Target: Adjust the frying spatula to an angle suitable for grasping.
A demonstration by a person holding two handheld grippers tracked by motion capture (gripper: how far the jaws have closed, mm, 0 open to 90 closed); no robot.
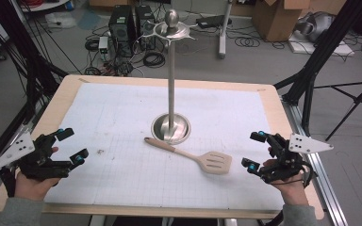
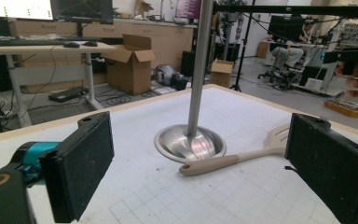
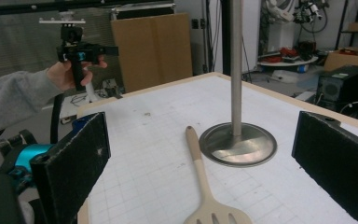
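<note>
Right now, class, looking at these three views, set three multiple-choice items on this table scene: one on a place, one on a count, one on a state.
1. Where does the beige slotted spatula lie?
A. flat on the white gridded mat, beside the round base of the tall steel utensil stand
B. hanging from the stand's top
C. on the floor

2. How many spatulas are on the table?
A. three
B. one
C. two

3. How does the left tool stand?
A. shut on the spatula
B. shut on the stand
C. open, holding nothing

Answers:
1 A: the high view shows it flat on the mat, handle end towards the base.
2 B: a single spatula shows on the mat.
3 C: the left gripper view shows its jaws wide apart, with the right tool open too.
</note>
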